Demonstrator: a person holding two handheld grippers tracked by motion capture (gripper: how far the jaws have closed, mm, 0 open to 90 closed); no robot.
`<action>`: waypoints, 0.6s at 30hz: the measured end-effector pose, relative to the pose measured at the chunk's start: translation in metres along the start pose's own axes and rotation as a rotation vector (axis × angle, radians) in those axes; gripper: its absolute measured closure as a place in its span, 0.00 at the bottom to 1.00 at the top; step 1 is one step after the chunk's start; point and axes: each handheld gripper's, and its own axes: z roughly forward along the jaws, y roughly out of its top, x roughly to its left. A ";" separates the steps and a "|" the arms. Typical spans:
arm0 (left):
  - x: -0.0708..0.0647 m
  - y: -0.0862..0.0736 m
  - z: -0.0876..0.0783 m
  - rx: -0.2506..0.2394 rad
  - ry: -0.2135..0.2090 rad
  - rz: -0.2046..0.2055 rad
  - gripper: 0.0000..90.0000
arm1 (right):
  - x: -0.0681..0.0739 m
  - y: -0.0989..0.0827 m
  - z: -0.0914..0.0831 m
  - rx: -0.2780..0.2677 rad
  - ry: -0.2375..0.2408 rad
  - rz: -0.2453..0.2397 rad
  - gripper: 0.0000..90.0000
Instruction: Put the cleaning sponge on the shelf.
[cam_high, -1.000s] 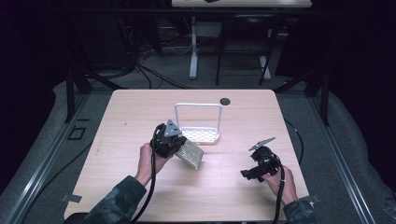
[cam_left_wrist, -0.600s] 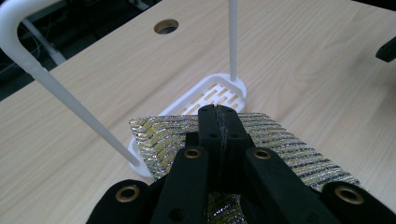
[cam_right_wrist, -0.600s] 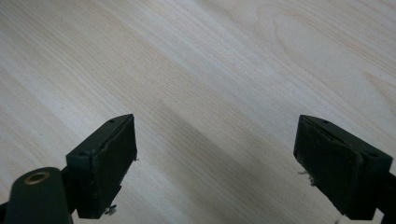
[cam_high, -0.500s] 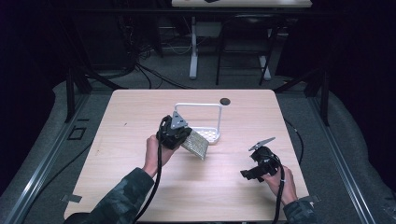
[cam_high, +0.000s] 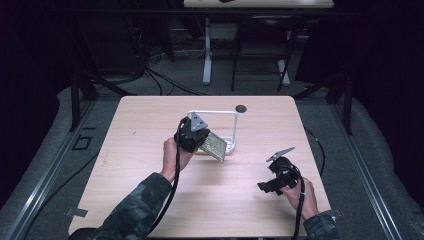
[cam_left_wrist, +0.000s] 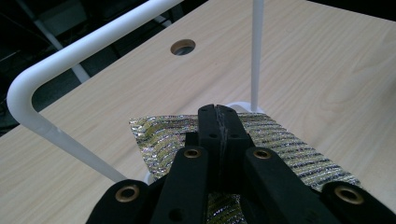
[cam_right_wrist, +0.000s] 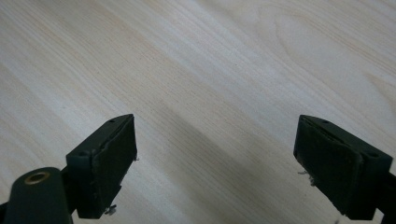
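From the high view, your left gripper (cam_high: 199, 138) sits near the middle of the table (cam_high: 150, 125), clenched on a shiny gold-and-silver cloth (cam_high: 216, 146) that hangs down and to the right of its jaws, tilted on edge. Just beyond the gripper stands a white wire rack (cam_high: 227, 113); the cloth's far corner lies by the rack's base, though you cannot tell whether it touches. A dark round hole (cam_high: 241, 108) in the tabletop lies past the rack. Your right gripper (cam_high: 264, 187) rests low near the table's right front edge, well apart from the cloth.

In the left gripper view, your jaws are pressed together on the near edge of the cloth (cam_left_wrist: 289, 149), a metallic weave in wavy gold and silver stripes spreading out ahead of them. The rack's white bar (cam_left_wrist: 70, 56) arches over from the left, and a thin upright post stands just beyond the cloth.

In the right gripper view, your right gripper (cam_right_wrist: 217, 156) is released, jaws spread wide over bare pale wood.
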 end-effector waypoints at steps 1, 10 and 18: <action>0.000 0.000 0.002 0.001 0.003 0.001 1.00 | 0.000 0.000 0.000 0.002 0.000 -0.008 0.14; 0.002 -0.001 0.016 -0.012 0.048 -0.003 1.00 | 0.000 0.000 0.000 0.005 0.007 -0.001 0.14; 0.002 -0.003 0.027 -0.044 0.080 -0.021 1.00 | 0.000 0.000 0.000 0.000 0.003 -0.004 0.14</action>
